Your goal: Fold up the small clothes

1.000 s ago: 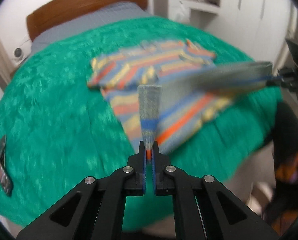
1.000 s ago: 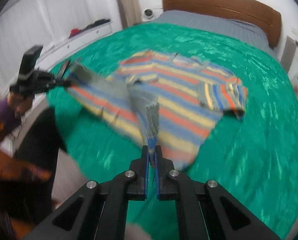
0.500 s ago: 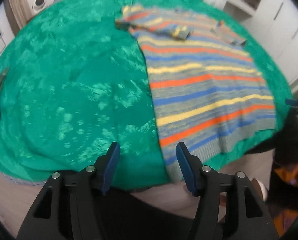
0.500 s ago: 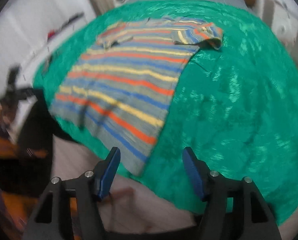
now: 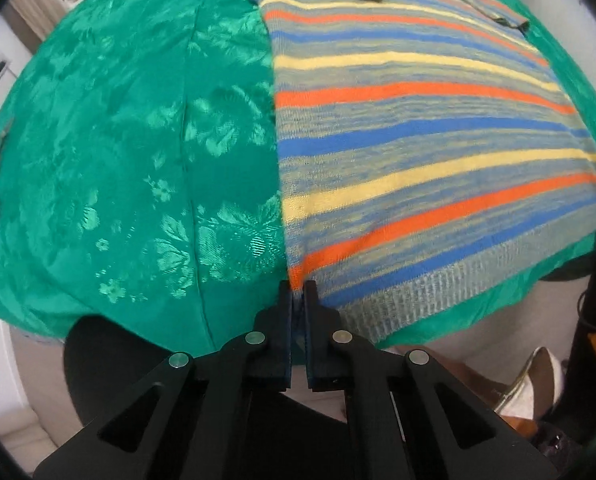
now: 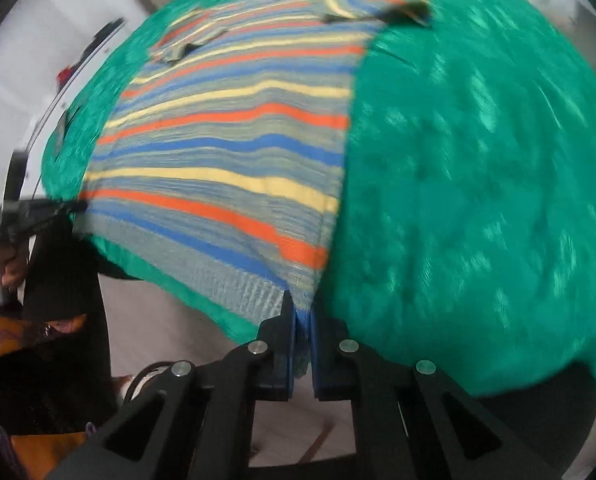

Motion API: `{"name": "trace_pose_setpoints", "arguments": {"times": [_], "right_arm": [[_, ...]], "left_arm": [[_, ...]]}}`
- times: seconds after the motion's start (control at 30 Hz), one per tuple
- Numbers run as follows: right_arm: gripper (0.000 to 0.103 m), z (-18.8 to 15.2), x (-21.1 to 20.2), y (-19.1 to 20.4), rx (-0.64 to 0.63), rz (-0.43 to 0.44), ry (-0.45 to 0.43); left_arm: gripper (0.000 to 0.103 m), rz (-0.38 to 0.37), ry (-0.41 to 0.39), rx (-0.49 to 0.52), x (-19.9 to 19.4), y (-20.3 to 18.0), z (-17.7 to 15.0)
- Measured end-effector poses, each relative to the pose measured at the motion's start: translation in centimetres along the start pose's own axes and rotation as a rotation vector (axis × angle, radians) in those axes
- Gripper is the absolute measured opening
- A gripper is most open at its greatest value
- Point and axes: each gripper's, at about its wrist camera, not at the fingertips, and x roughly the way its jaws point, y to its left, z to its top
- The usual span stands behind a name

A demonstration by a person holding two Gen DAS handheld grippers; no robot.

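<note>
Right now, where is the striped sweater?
The striped sweater lies flat on the green bedspread, right of centre in the left wrist view, its hem at the near bed edge.

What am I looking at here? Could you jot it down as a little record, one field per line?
Setting: bed with a green floral bedspread
Garment: striped sweater lying flat, sleeves folded in at the far end
Left tool: shut on the sweater's hem corner
Right tool: shut on the opposite hem corner
Person: a hand visible at the left edge of the right view
</note>
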Motion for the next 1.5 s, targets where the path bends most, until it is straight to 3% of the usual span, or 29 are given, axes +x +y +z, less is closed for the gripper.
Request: {"name": "trace_pose_setpoints", "arguments": {"times": [0.13,0.23,0.27,0.3,0.37,0.43,0.53,0.6,0.7,0.77,0.87,0.93,1.03,1.13,1.27,1.4,1.5], "right_arm": [[0.005,0.6,3.4,-0.2,0.021,-0.039,0.034],[0.007,1.0,3.2,0.2,0.005,-0.038,0.046],[0.015,1.1,2.6,0.2,0.010,-0.021,0.056],[0.031,1.1,2.2,0.0,0.015,-0.024,0.069],[0.042,1.3,-0.1,-0.6,0.015,-0.044,0.070],[0.044,3.0,-3.7,-1.2,-0.017,-0.110,0.011],[0.055,7.8,-8.0,-0.4,-0.113,-0.226,-0.128],[0.068,11.7,-8.8,1.4,-0.190,-0.259,-0.211],[0.077,17.6,-6.8,3.8,-0.345,-0.261,-0.285],[0.077,21.3,-3.0,5.1,-0.429,-0.260,-0.299],[0.073,25.3,3.6,4.8,-0.435,-0.291,-0.230],[0.057,26.7,6.2,3.0,-0.378,-0.290,-0.184],[0.007,28.0,6.1,-0.2,-0.232,-0.249,-0.210],[0.006,27.6,1.8,-4.7,-0.066,-0.224,-0.311],[0.006,23.7,-5.7,-14.9,0.239,-0.229,-0.441],[0.006,19.1,-8.0,-21.7,0.426,-0.237,-0.449],[0.006,17.0,-7.1,-23.8,0.499,-0.169,-0.440]], "left_arm": [[0.003,0.120,0.005,0.058,1.1,-2.7,0.7],[0.011,0.179,-0.009,0.102,0.6,-4.3,0.7],[0.015,0.182,-0.016,0.101,0.4,-4.8,0.6],[0.018,0.167,-0.027,0.089,-0.5,-4.8,0.1],[0.038,0.148,-0.061,0.057,-2.5,-4.4,-0.4],[0.046,0.150,-0.127,0.020,-4.0,-3.2,-1.2],[0.051,0.187,-0.226,-0.053,-6.8,-2.0,-0.6],[0.053,0.209,-0.294,-0.117,-8.1,-0.9,0.2],[0.058,0.192,-0.369,-0.218,-8.9,0.9,1.1],[0.060,0.152,-0.389,-0.278,-9.3,1.8,1.5],[0.064,0.139,-0.399,-0.291,-10.2,1.7,1.0],[0.067,0.184,-0.389,-0.269,-10.1,1.6,0.4],[0.068,0.241,-0.343,-0.253,-9.2,2.0,-0.3],[0.068,0.238,-0.294,-0.266,-8.0,2.9,-0.9],[0.068,0.217,-0.285,-0.274,-7.4,2.7,-0.7],[0.068,0.173,-0.305,-0.242,-7.7,0.5,0.6],[0.068,0.155,-0.314,-0.189,-8.1,-1.9,1.7]]}}
